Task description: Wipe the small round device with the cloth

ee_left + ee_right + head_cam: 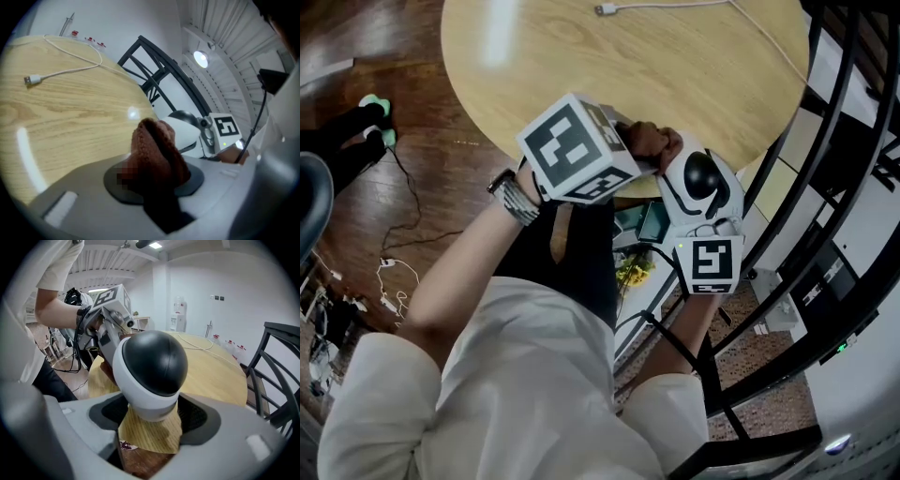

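Observation:
The small round device (703, 183) is white with a black dome. It is held just off the near edge of the table, and my right gripper (703, 208) is shut on its base. In the right gripper view the device (150, 369) fills the gap between the jaws, dome facing the camera. My left gripper (642, 155) is shut on a brown knitted cloth (654, 141), which reaches the device's upper left side. In the left gripper view the cloth (157, 150) bulges out between the jaws, with the device (187, 131) right behind it. Whether cloth and device touch is hidden.
A round wooden table (675, 84) lies ahead with a white USB cable (675, 6) at its far side. Black metal rails (853, 159) stand close on the right. Cables (394, 277) trail on the wooden floor at left, near a person's shoes (375, 111).

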`<action>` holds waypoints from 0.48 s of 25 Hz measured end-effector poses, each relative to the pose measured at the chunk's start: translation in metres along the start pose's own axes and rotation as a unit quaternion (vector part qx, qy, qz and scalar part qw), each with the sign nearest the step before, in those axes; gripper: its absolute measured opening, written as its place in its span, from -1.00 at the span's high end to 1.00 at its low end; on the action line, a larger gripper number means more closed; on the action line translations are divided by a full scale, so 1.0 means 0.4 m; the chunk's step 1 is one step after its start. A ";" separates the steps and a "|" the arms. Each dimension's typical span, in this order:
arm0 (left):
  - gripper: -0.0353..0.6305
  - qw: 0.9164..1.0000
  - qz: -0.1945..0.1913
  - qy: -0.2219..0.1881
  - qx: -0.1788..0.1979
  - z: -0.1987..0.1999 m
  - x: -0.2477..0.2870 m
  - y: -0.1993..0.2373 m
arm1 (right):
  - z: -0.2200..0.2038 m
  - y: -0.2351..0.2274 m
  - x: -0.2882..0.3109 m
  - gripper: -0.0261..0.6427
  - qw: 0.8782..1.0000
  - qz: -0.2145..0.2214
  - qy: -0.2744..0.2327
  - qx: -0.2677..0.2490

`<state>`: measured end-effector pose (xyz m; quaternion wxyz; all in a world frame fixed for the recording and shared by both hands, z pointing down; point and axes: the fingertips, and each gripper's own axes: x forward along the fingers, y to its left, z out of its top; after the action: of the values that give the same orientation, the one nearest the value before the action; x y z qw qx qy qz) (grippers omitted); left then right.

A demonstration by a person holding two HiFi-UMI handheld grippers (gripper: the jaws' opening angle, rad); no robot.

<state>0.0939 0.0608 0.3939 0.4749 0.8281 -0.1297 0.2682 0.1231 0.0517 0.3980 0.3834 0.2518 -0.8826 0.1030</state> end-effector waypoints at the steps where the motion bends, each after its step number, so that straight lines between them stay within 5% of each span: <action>1: 0.53 1.000 0.004 0.004 -0.005 -0.001 0.002 0.011 | -0.001 0.000 0.000 -0.07 1.000 -0.003 0.000 0.004; 6: 0.52 0.999 0.027 0.037 -0.005 -0.002 0.014 0.033 | -0.006 -0.003 -0.002 -0.07 1.000 -0.017 0.002 0.023; 12: 0.53 0.984 0.082 0.141 0.066 -0.016 0.015 0.059 | -0.003 -0.009 0.007 -0.09 0.995 -0.068 0.008 0.066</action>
<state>0.0859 0.0544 0.4167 0.4096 0.7978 -0.1107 0.4283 0.1242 0.0483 0.4008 0.3790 0.3352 -0.8517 0.1362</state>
